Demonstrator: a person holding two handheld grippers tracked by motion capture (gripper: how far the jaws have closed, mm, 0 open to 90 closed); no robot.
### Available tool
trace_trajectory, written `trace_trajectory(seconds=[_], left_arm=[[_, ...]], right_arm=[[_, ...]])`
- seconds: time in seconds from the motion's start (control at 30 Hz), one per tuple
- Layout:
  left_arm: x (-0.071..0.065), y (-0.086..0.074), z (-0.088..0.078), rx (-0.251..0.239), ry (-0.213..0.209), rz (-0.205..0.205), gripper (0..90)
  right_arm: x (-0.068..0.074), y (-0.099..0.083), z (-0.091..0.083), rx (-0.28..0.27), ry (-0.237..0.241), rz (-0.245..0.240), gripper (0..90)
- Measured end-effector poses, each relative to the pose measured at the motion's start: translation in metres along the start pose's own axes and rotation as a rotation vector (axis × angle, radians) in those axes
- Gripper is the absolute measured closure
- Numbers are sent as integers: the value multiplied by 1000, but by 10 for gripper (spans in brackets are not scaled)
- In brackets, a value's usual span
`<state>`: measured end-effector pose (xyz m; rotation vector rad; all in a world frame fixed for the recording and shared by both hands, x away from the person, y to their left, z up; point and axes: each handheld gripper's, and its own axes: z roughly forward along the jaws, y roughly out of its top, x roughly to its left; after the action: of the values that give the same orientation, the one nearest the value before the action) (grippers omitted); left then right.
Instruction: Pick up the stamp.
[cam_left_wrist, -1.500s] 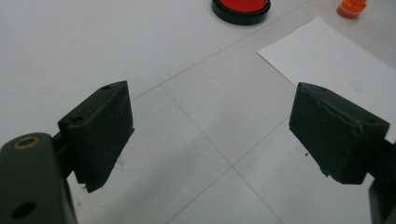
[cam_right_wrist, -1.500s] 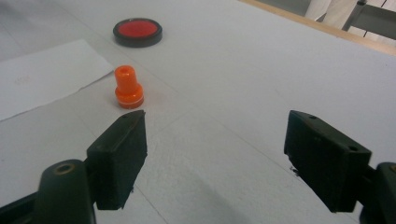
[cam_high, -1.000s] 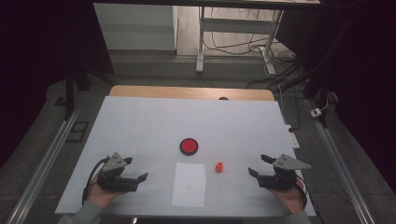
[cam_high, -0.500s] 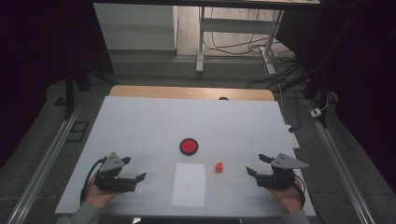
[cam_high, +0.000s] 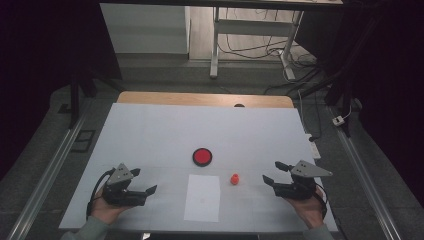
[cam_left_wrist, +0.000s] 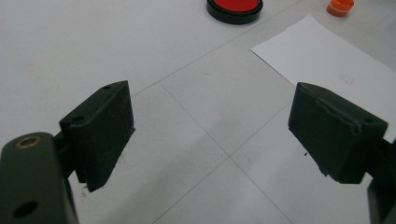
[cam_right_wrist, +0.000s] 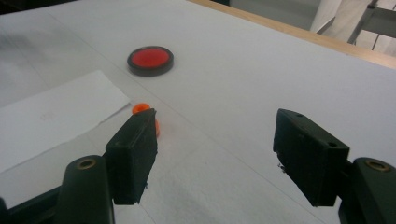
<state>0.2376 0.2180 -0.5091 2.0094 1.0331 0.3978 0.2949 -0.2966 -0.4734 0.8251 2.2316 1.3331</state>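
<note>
A white sheet of paper (cam_high: 202, 197) lies flat on the table (cam_high: 150, 130), and it has a tiny faint mark on it that is too small to read. The small orange piece (cam_high: 234, 178) sits just right of the paper's top corner, and the round red and black pad (cam_high: 202, 156) sits just past the paper's far edge. The left gripper (cam_high: 144, 192) is held low to the left of the paper and the right gripper (cam_high: 272, 173) low to the right of it, each in 1 hand, both pointing in toward the paper with jaws spread wide and holding nothing.
</note>
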Motion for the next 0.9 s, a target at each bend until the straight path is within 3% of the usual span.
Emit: trace_trajectory(seconds=[0.5, 0.9], left_arm=[[1, 1, 5, 14, -3, 5, 145], [-1, -2, 2, 20, 3, 4, 147]], right_arm=[[8, 20, 15, 35, 53, -16, 304], [18, 37, 38, 88, 117, -51, 304]])
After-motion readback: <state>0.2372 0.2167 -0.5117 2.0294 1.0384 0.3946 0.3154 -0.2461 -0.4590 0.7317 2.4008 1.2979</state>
